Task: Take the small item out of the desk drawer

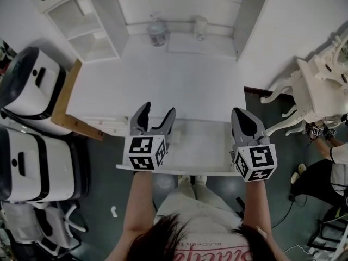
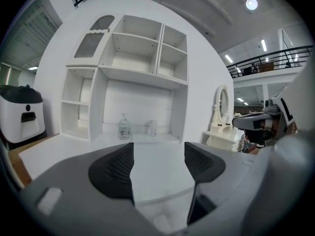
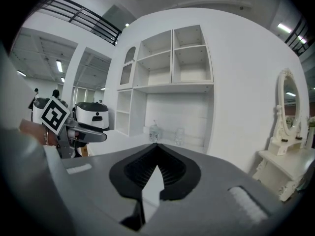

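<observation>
A white desk (image 1: 163,86) with a shelf hutch stands in front of me. Its drawer (image 1: 201,151) is pulled out toward me, under both grippers. I see no small item in the part of the drawer that shows; the grippers hide much of it. My left gripper (image 1: 157,110) (image 2: 158,156) hovers over the drawer's left part, jaws wide apart and empty. The right gripper (image 1: 240,113) (image 3: 156,149) hangs over the drawer's right end, its fingertips meeting with nothing between them.
A clear jar (image 1: 157,34) and a glass (image 1: 200,29) stand at the back of the desk. Two white machines (image 1: 32,86) and a wooden board (image 1: 68,105) are to the left. A white vanity (image 1: 321,86) stands to the right, with a person (image 1: 337,156) beside it.
</observation>
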Demonstrator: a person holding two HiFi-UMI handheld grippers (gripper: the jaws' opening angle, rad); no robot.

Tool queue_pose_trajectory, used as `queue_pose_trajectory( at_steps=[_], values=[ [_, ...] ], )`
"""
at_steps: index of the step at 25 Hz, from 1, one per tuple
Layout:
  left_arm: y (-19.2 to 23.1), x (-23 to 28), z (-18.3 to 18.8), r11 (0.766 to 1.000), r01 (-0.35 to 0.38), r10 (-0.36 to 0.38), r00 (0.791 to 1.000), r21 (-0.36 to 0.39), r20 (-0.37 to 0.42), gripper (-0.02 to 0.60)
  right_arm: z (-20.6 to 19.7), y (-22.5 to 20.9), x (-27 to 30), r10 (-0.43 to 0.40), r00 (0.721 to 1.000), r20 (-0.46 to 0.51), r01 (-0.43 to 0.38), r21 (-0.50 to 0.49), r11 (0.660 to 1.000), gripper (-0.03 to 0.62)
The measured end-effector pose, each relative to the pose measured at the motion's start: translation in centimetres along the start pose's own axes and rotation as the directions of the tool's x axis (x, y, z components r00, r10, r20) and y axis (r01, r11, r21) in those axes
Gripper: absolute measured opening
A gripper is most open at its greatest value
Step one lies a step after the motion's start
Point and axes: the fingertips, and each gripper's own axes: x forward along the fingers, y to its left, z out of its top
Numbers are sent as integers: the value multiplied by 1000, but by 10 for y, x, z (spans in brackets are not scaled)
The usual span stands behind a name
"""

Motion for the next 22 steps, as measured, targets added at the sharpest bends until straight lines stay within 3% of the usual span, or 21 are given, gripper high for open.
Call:
queue_pose_trajectory(
  at_steps=[12,22],
  values=[
    [3,-3,-63,992,-52,35,989,-116,-143,331,-55,2,5,50,991,-121,-43,60,997,3],
    [-5,5,-121,988,-61,18,957,-139,-291,328,-95,0,6,79,973,-219,-62,84,995,3]
  ],
)
